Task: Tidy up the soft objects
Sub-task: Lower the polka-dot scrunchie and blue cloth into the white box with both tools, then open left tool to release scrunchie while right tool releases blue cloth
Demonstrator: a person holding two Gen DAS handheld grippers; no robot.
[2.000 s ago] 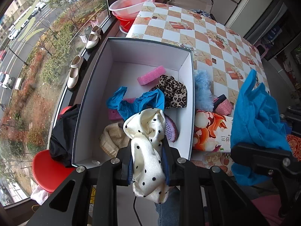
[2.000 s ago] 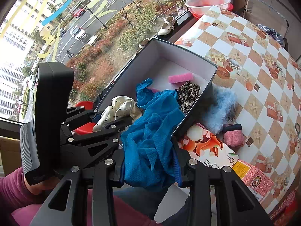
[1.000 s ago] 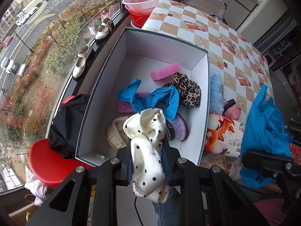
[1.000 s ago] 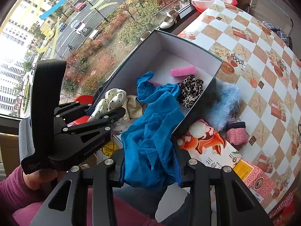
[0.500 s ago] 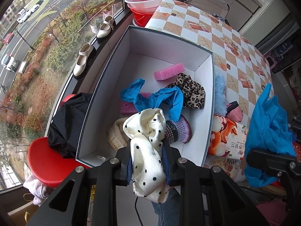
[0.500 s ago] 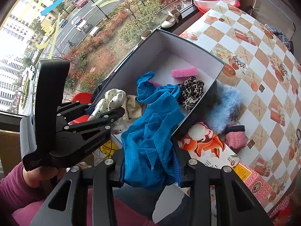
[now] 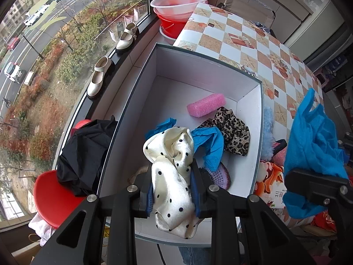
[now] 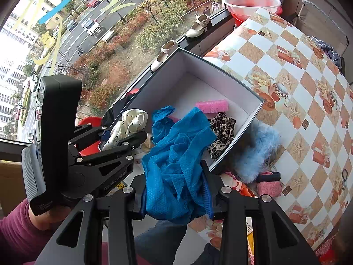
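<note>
My left gripper (image 7: 173, 185) is shut on a cream polka-dot cloth (image 7: 171, 176) and hangs over the near end of the white box (image 7: 260, 119). Its fingers and that cloth (image 8: 130, 125) also show in the right wrist view. My right gripper (image 8: 176, 193) is shut on a crumpled blue cloth (image 8: 178, 167), to the right of the box's near corner. Inside the box lie a pink sponge (image 7: 206, 105), a leopard-print fabric (image 7: 233, 130), another blue cloth (image 7: 209, 143), a purple knit piece (image 7: 218, 176) and a beige knit item (image 7: 138, 173).
A fluffy light-blue item (image 8: 258, 150) and a pink knit piece (image 8: 269, 185) lie on the chequered tablecloth (image 8: 293, 84) beside the box. A red stool (image 7: 53, 194) with black cloth (image 7: 85, 152) stands left. Shoes (image 7: 98, 79) line the sill; basins (image 7: 179, 6) sit far back.
Both grippers have moved forward along the box, still gripping their cloths. The box and its contents now sit closer and lower in both views.
</note>
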